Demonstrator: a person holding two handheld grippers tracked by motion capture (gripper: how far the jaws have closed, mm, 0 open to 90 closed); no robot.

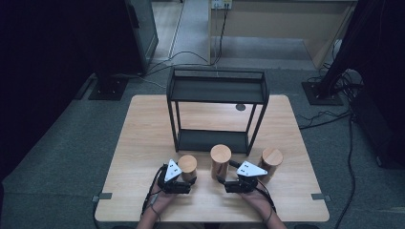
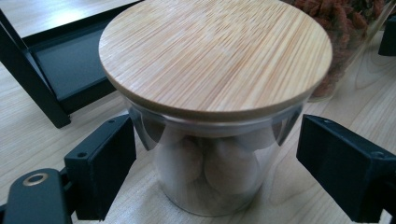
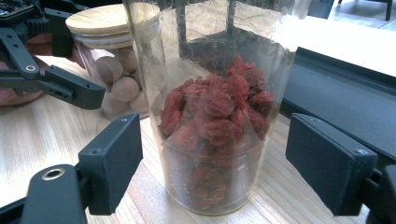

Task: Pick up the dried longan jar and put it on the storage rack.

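A short glass jar point(image 2: 210, 154) with a bamboo lid point(image 1: 187, 163) holds round brown nuts. It stands between the jaws of my left gripper point(image 2: 210, 158), which are open with the pads just off the glass. A taller jar of dried red fruit point(image 3: 212, 140), also wood-lidded point(image 1: 220, 155), stands between the open jaws of my right gripper point(image 3: 212, 158), with a gap at each side. In the high view my left gripper point(image 1: 186, 180) and right gripper point(image 1: 226, 172) are near the table's front edge. The nut jar point(image 3: 116, 79) appears beside the red one.
A third wood-lidded jar point(image 1: 271, 160) stands to the right of my right hand. Just behind the jars is a black two-tier metal shelf point(image 1: 217, 90), its lower tray point(image 2: 60, 65) close to them. Bare table point(image 1: 143, 129) lies on both sides; cables run over the floor beyond.
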